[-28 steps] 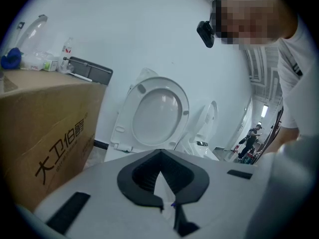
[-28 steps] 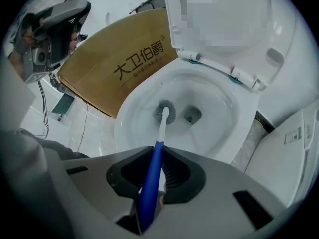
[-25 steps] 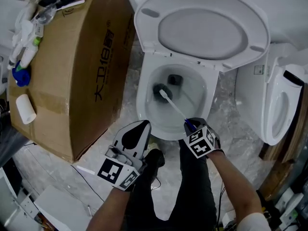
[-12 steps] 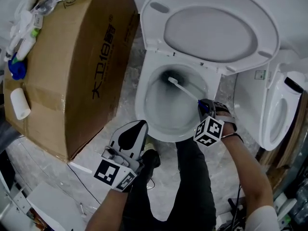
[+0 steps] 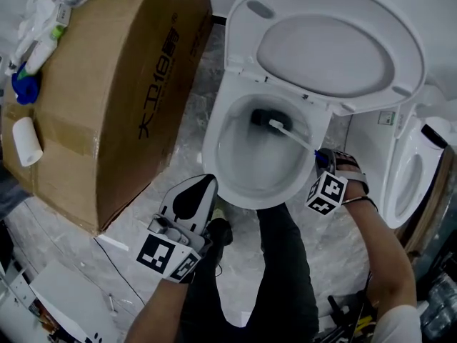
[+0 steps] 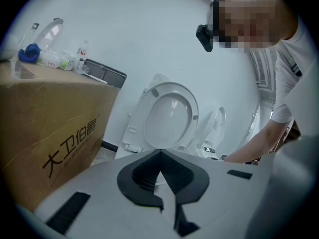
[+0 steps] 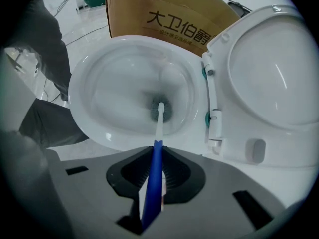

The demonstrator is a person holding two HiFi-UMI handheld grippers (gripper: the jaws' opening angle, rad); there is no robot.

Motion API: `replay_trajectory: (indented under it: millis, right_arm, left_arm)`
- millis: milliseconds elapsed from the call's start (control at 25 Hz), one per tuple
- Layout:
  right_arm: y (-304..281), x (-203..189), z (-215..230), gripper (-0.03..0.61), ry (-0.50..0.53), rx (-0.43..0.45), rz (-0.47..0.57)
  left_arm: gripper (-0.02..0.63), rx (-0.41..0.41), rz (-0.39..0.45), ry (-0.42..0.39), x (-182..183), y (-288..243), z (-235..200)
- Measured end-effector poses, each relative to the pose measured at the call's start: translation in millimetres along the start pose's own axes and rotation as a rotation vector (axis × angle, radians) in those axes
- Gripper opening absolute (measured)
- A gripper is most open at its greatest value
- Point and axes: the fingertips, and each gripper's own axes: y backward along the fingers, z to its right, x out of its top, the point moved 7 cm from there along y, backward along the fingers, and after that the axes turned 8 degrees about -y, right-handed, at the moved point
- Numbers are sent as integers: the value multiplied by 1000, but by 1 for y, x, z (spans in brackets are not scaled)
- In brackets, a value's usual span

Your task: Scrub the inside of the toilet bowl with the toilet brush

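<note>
A white toilet bowl stands with its lid raised. The toilet brush's dark head rests low at the back of the bowl, by the drain. Its white shaft runs to a blue handle. My right gripper is shut on that handle at the bowl's right rim. In the right gripper view the blue handle passes between the jaws of my right gripper toward the brush head. My left gripper is shut and empty, hanging just in front of the bowl.
A large cardboard box stands close on the toilet's left, with bottles and a paper roll on top. A second white fixture stands at the right. The person's dark trouser legs are in front of the bowl.
The brush head has swept from the bowl's left side to the back by the drain. My right gripper has moved right and slightly away. The left gripper has barely moved.
</note>
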Motion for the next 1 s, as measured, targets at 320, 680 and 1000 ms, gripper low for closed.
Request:
replay_trajectory:
  millis: [320,680,1000]
  right_arm:
    - [21,1,-22,63,-27,96,-64]
    - [40,21,-85,63,-209,249,-35]
    - [36,48,-103,63,-558,328,32]
  left_arm:
    - [8,3,9,20,5,19,0]
    - [8,8,13,17,8,37,-6]
    - [6,-8,9,16,4,35,-7]
